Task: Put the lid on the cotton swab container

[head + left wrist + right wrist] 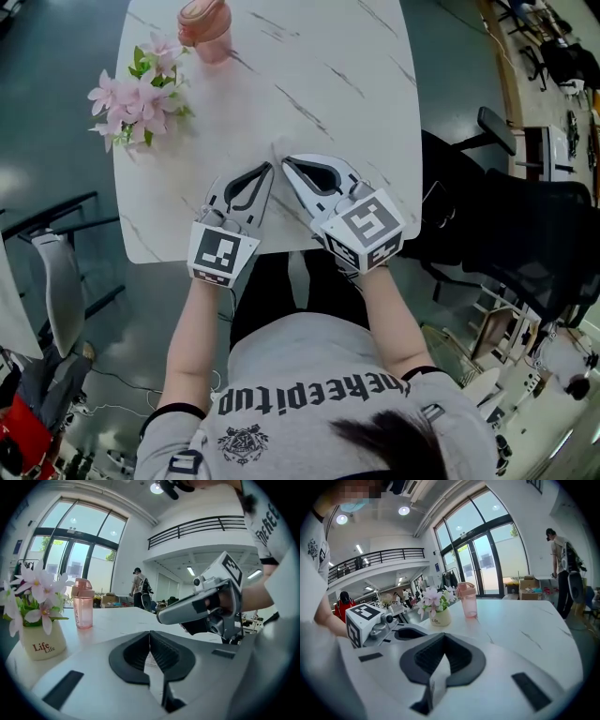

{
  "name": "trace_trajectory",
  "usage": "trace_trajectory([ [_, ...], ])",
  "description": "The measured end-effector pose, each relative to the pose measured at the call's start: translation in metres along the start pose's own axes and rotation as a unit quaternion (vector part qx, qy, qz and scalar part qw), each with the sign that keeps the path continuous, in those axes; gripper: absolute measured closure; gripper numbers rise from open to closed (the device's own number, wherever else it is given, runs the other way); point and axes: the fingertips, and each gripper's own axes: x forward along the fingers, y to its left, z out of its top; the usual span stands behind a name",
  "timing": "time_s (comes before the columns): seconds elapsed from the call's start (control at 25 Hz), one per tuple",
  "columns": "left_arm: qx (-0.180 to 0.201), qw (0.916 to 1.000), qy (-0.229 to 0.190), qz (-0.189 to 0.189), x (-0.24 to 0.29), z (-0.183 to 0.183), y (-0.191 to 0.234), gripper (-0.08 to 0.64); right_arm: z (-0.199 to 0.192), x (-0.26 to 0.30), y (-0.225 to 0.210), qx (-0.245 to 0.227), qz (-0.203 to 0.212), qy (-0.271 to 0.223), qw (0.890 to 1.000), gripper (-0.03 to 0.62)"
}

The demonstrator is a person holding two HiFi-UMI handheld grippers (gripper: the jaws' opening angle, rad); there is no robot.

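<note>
No cotton swab container or lid shows in any view. My left gripper (270,167) rests low over the near part of the white marble table (328,94), jaws shut with nothing between them; in the left gripper view its pads meet in a closed line (150,633). My right gripper (285,161) lies right beside it, tips almost touching the left one's, and is shut and empty as well (444,636). From the left gripper view the right gripper (160,617) reaches in from the right, held by a hand.
A pink drinking bottle (204,28) stands at the table's far edge, with a cream pot of pink flowers (141,94) at the far left. A black office chair (525,234) sits to the right of the table. A person (562,569) stands far off.
</note>
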Motion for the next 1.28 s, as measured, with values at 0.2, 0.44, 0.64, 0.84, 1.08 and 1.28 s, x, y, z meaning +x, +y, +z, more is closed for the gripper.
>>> trace_trajectory([
  [0.2,0.002,0.9994,-0.029,0.019,-0.011,0.025,-0.011,0.545,0.009,-0.011,0.012,-0.009,0.025,-0.013,1.000,0.581],
  [0.44,0.006,0.9979,-0.049,0.043,-0.026,0.047,-0.026,0.545,0.023,-0.027,0.027,-0.027,0.047,-0.029,0.998,0.581],
  [0.64,0.005,0.9961,-0.062,0.063,-0.038,0.062,-0.039,0.545,0.037,-0.045,0.038,-0.039,0.067,-0.049,0.996,0.581],
  [0.84,-0.005,0.9938,-0.078,0.080,-0.048,0.078,-0.051,0.545,0.049,-0.063,0.049,-0.052,0.087,-0.069,0.992,0.581],
  [1.08,0.000,0.9903,-0.096,0.100,-0.059,0.095,-0.064,0.545,0.058,-0.081,0.058,-0.062,0.110,-0.090,0.988,0.581],
  [1.28,-0.001,0.9871,-0.108,0.119,-0.069,0.106,-0.073,0.545,0.063,-0.094,0.068,-0.072,0.133,-0.102,0.983,0.581],
])
